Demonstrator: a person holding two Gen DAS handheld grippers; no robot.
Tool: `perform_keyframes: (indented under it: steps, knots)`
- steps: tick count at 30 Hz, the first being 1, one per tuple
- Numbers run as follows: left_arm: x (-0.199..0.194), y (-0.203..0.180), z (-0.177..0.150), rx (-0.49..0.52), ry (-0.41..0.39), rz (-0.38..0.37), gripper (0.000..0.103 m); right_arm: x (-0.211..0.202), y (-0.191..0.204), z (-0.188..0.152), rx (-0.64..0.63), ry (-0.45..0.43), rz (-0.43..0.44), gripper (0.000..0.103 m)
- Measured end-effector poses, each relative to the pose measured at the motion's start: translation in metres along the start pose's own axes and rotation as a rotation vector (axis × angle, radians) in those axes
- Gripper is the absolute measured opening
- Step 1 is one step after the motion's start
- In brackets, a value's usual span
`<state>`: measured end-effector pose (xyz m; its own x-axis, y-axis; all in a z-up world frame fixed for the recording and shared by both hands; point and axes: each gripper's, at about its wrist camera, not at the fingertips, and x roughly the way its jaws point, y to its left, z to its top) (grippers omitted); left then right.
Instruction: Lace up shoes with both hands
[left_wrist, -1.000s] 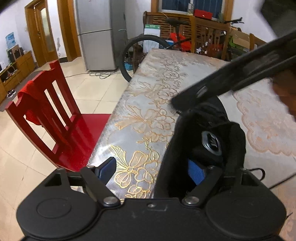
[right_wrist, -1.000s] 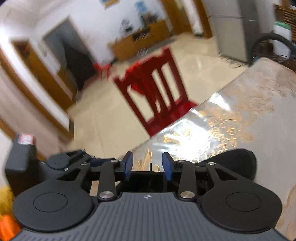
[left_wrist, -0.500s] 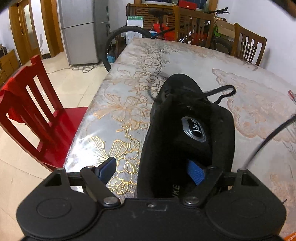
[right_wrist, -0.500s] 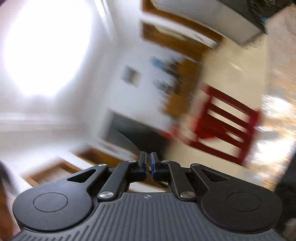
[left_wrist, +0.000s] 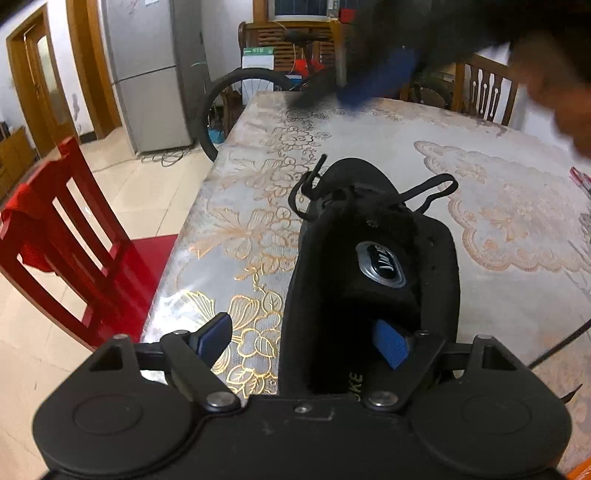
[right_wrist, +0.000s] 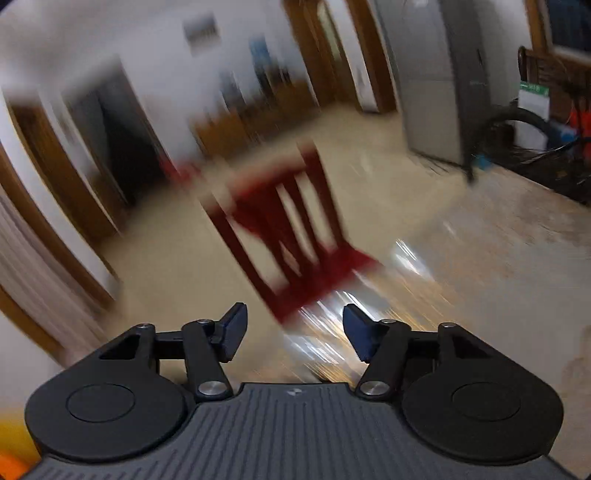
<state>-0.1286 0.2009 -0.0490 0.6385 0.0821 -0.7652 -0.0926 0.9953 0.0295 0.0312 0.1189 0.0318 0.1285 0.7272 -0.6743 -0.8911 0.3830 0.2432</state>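
A black shoe (left_wrist: 373, 266) stands on the flower-patterned table (left_wrist: 258, 206), heel toward me, toe pointing away. My left gripper (left_wrist: 303, 339) is wide open and straddles the shoe's left heel wall: its right pad (left_wrist: 391, 347) is inside the shoe opening, its left pad (left_wrist: 216, 334) outside. Loose black lace (left_wrist: 432, 188) loops lie at the toe, on both sides. My right gripper (right_wrist: 293, 332) is open and empty; its view is motion-blurred and shows no shoe. It appears blurred at the top of the left wrist view (left_wrist: 384, 70), above the table's far end.
A red wooden chair (left_wrist: 62, 236) stands at the table's left edge; it also shows in the right wrist view (right_wrist: 295, 236). A bicycle wheel (left_wrist: 236, 99), a grey refrigerator (left_wrist: 147, 70) and wooden chairs (left_wrist: 484, 92) stand beyond the far end.
My right gripper went from shut to open and swung down fast toward the table. It now crosses the top of the left wrist view. The left gripper stayed around the heel.
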Motion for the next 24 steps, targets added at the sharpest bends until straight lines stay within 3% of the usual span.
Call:
perform_keyframes:
  steps: [1,5,10,13,16,21,24]
  knots:
    - [0.000,0.000,0.000,0.007,-0.004,0.006,0.081,0.010,0.001,-0.004,-0.034,0.037,-0.020,0.050]
    - [0.000,0.003,-0.003,-0.005,-0.007,-0.003,0.081,0.023,0.007,0.000,-0.175,0.169,0.007,0.050]
    - [0.003,0.002,-0.004,-0.008,0.008,-0.011,0.081,0.049,0.011,0.002,-0.292,0.317,-0.020,0.048]
    - [0.004,0.002,-0.004,-0.012,0.009,-0.017,0.081,0.063,0.008,-0.005,-0.277,0.348,-0.033,0.007]
    - [0.005,0.002,-0.004,-0.016,0.016,-0.026,0.081,0.055,0.001,-0.004,-0.131,0.233,0.000,0.005]
    - [0.010,0.007,-0.001,-0.053,0.057,-0.069,0.081,0.007,-0.026,0.003,0.281,-0.128,0.302,0.005]
    - [0.013,0.008,-0.001,-0.061,0.074,-0.084,0.082,-0.022,-0.032,0.010,0.383,-0.270,0.411,0.004]
